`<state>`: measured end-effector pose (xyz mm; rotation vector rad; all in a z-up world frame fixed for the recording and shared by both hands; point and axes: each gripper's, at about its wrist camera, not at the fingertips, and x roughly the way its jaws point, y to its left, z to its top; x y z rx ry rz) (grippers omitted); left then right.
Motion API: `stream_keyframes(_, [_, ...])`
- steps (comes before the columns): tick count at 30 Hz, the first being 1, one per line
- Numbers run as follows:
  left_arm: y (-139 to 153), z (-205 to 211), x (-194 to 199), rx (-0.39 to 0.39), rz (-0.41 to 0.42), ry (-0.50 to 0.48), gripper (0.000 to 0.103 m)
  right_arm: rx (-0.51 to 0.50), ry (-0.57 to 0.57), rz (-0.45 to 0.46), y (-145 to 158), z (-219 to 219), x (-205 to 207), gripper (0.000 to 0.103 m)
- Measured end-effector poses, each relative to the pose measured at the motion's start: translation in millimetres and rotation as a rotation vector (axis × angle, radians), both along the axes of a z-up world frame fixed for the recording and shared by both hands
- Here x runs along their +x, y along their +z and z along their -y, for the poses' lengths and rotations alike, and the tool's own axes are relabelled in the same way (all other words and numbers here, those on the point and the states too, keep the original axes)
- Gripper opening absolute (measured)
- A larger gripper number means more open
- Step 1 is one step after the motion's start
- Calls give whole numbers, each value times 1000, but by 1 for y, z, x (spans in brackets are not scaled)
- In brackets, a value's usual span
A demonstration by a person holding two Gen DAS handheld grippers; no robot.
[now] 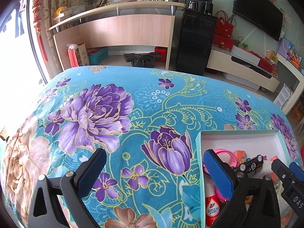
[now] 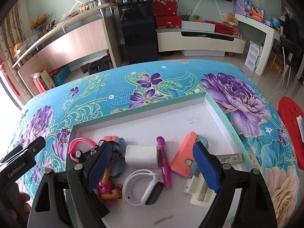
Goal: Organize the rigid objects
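Note:
A shallow white box with a mint rim (image 2: 133, 117) lies on the floral cloth and holds several small items. My right gripper (image 2: 153, 165) hangs open above it. Below its gap lie a white block (image 2: 141, 156), a pink pen (image 2: 163, 161) and a white watch (image 2: 142, 188). An orange toy gun (image 2: 182, 155) lies by the right finger. A pink watch (image 2: 79, 144) and a black toy car (image 2: 85, 152) lie by the left finger. My left gripper (image 1: 155, 172) is open and empty over the cloth, beside the box's (image 1: 237, 133) left wall.
A red bottle (image 1: 212, 210) stands inside the box near its left wall. A red round seat (image 2: 290, 133) sits off the table's right side. The table's far edge (image 1: 133, 68) drops to the floor, with a counter and a black dispenser (image 1: 193, 39) beyond.

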<state>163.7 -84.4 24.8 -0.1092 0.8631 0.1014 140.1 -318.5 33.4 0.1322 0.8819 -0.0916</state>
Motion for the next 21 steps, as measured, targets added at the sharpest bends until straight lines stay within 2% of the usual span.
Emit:
stream_keyframes(9, [3, -2, -31, 40, 15, 13, 103, -8, 32, 16, 5, -21, -26, 87])
stream_keyframes(14, [8, -5, -54, 28, 36, 10, 103, -4, 35, 15, 7, -26, -48, 87])
stream_keyframes(21, [5, -13, -96, 63, 43, 0, 103, -23, 56, -16, 0, -29, -84, 87])
